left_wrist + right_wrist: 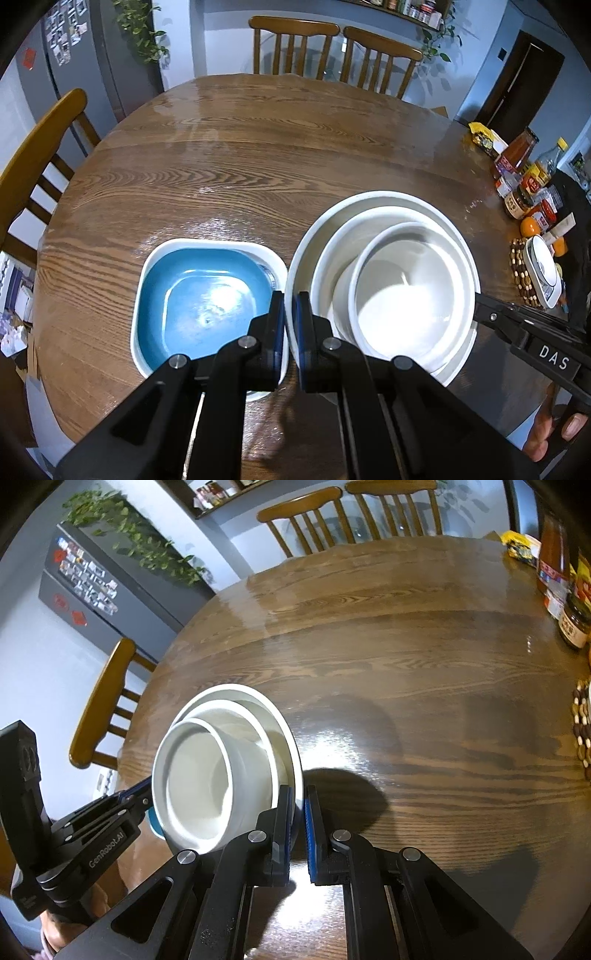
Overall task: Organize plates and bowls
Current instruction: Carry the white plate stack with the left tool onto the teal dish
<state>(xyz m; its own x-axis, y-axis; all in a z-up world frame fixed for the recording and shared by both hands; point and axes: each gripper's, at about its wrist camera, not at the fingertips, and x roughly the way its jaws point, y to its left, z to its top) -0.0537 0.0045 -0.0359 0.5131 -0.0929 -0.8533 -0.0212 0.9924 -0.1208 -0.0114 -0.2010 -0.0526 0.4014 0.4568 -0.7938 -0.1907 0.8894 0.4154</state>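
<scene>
Together both grippers [290, 306] [298, 801] pinch the plate's rim [295, 258].

Your left tool [290, 306] is matte black plastic with blue pads and round silver screws at its linkage joints. Your right tool [298, 801] matches it, blue ribbed pads included. White lettering marks each tool's side: "DAS" and "GenRobot.AI".

The surface [258, 155] is brown wood with dark wavy lines. The square dish [199, 295] is blue inside with a white rim. The round plate [306, 251] and the two bowls [406, 295] in it are all white. The fingers [277, 325] are black with blue pads. The chairs [295, 40] are light brown. The mat [521, 269] has brown and cream beads.
</scene>
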